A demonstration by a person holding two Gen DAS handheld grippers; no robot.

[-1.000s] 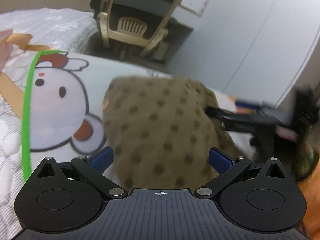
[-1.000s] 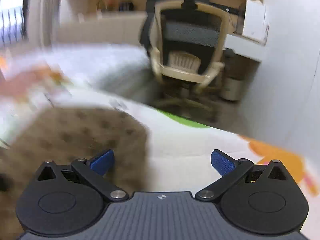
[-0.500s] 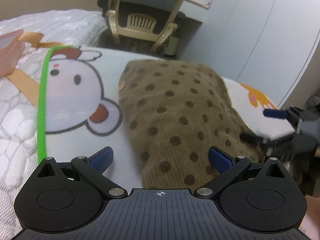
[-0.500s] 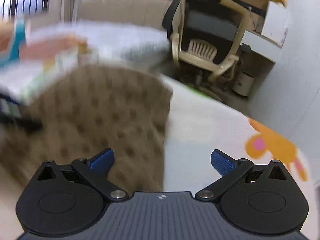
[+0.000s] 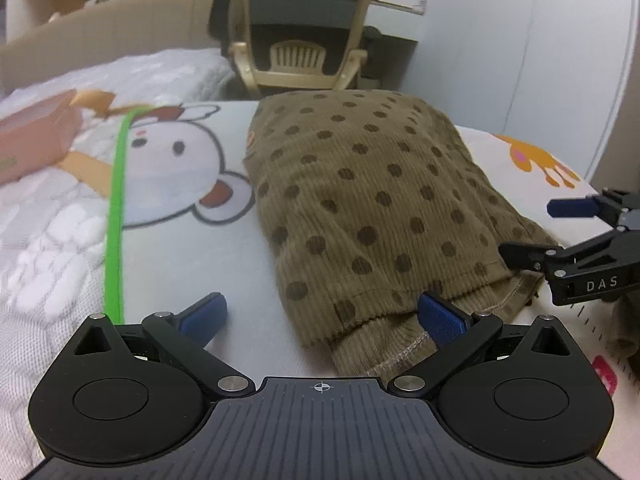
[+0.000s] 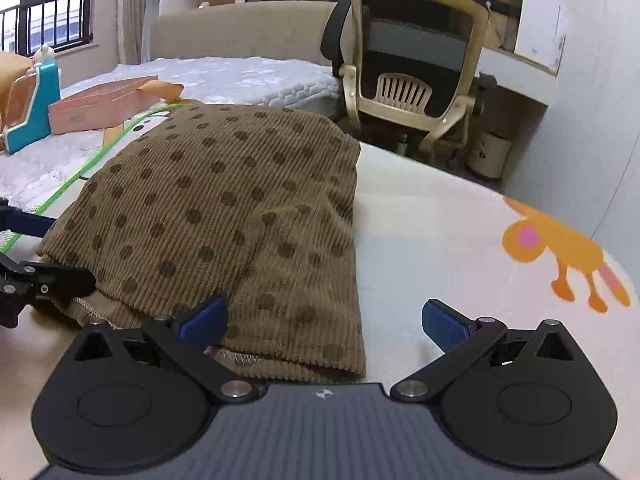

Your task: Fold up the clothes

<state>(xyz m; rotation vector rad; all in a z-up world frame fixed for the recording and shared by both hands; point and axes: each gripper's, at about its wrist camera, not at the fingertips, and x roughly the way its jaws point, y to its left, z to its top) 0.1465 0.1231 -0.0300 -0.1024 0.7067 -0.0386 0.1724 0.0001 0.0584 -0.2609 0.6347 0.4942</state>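
One brown polka-dot corduroy garment (image 5: 360, 200) is laid out on the cartoon-print blanket (image 5: 168, 240), already doubled over: two hemmed layers are stacked at the near edge, with pale stitching peeking out underneath. Whether another fold is meant to go in or this is the final shape can't be told from how it lies.

The left gripper (image 5: 322, 316) is spread wide with nothing held. Its right blue pad is resting against the near hem, while its left pad is sitting over bare blanket. The right gripper (image 6: 324, 318) is opened wide too and empty, with its left pad on the cloth near the other near corner and its right pad over the blanket. So both near corners are bracketed, one claw each.

If a further fold is wanted, both layers should be pinched together at each corner, or the lower hem will get left behind and the stack will skew. The corners should be lifted evenly and carried straight, so the ribbed cloth isn't dragged into a bunch. If it's done, just a light smoothing would be needed.

Counted: one garment, two grippers, one office chair (image 6: 412, 72) beyond the bed, one pink box (image 6: 100, 108), one teal-and-clear container (image 6: 30, 116).
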